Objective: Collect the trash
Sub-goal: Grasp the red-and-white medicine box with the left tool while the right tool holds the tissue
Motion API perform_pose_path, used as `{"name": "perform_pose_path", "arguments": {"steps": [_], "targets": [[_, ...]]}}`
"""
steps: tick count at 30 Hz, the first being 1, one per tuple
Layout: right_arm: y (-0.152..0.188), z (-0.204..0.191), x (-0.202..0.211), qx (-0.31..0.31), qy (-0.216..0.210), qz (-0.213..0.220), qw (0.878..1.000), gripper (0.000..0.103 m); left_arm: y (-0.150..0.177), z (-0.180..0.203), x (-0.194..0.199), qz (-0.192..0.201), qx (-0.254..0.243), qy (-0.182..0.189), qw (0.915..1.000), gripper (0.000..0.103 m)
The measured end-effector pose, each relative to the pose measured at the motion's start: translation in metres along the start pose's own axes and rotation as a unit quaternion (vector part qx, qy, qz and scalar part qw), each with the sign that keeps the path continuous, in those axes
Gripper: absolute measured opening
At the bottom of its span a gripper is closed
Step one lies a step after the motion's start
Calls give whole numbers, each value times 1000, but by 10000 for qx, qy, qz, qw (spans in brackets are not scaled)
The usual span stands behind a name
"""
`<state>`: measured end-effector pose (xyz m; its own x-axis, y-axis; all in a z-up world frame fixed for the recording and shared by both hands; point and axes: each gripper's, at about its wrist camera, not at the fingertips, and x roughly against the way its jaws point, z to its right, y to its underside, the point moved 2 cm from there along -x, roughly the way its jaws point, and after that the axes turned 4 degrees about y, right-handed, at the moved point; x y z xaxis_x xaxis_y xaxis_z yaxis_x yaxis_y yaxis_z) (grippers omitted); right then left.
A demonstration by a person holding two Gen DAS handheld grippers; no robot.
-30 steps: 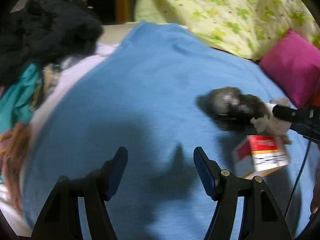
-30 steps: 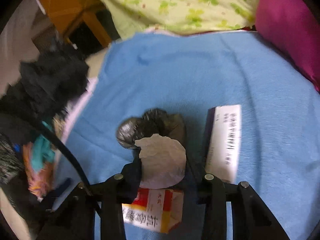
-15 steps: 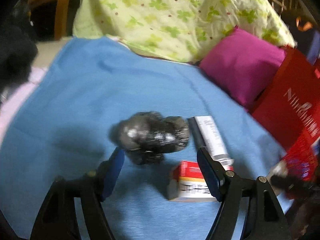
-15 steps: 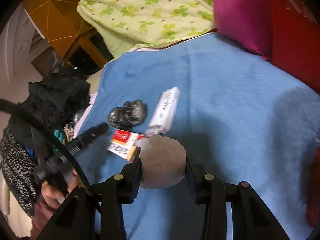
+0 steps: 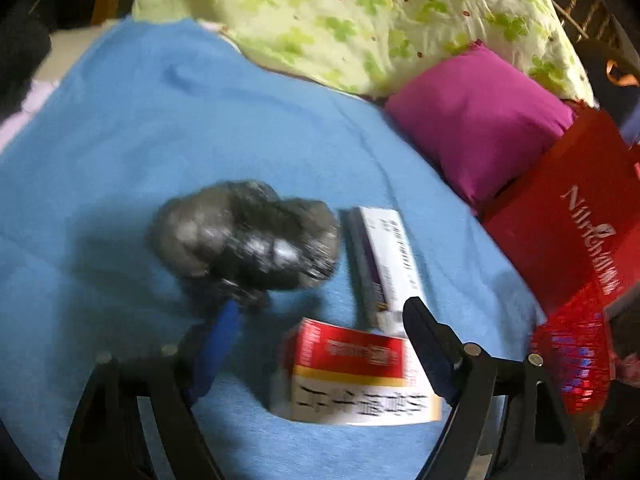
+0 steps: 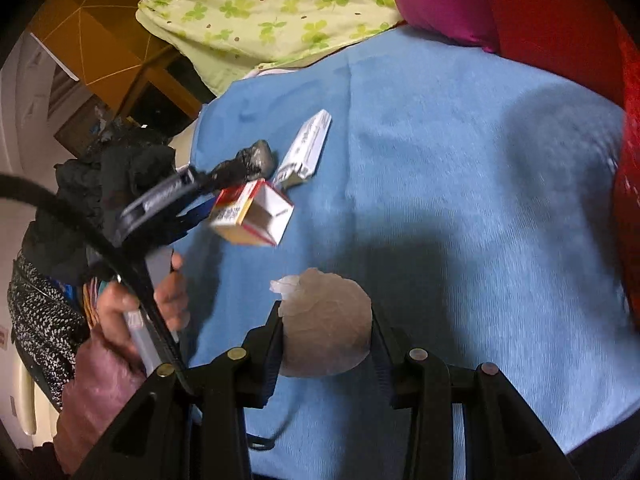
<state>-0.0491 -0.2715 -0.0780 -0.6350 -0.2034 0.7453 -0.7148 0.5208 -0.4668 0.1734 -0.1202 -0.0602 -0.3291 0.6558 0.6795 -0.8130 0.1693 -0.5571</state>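
A red and white carton [image 5: 352, 380] lies on the blue blanket [image 5: 140, 140], between the fingers of my open left gripper [image 5: 320, 340]. A crumpled black bag [image 5: 248, 240] and a long white box [image 5: 384, 256] lie just beyond it. My right gripper [image 6: 326, 332] is shut on a crumpled tissue wad [image 6: 324, 328] and holds it above the blanket. In the right wrist view the left gripper [image 6: 192, 196] straddles the carton [image 6: 252, 216], with the black bag [image 6: 256, 160] and white box [image 6: 308, 144] behind.
A red paper bag [image 5: 576, 232] stands at the right, also at the right wrist view's right edge [image 6: 560, 20]. A magenta cushion [image 5: 480, 120] and a green floral quilt [image 5: 380, 12] lie at the back. Dark clothes [image 6: 100, 184] are piled on the left.
My left gripper has moved forward and down so the carton now sits between its fingers. My right gripper has lifted and pulled back with the tissue, toward the red bag.
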Motion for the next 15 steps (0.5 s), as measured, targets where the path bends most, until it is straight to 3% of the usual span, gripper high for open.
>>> {"name": "perform_pose_path", "arguments": {"steps": [2,4,12,15], "targets": [[5,1,5,26,24,25,10000,42,5,3,0,-170,16,78,9998,63],[7,0,10,75,47,76,9999,42,12,5,5,-245,89,276,9993,60],[14,6,17,43,82,68,9999,42,76,36,46,-852,-476,248,9949,58],[17,15,18,-84,67,32,9999,42,106,47,67,-844,-541,411,9941,58]]}}
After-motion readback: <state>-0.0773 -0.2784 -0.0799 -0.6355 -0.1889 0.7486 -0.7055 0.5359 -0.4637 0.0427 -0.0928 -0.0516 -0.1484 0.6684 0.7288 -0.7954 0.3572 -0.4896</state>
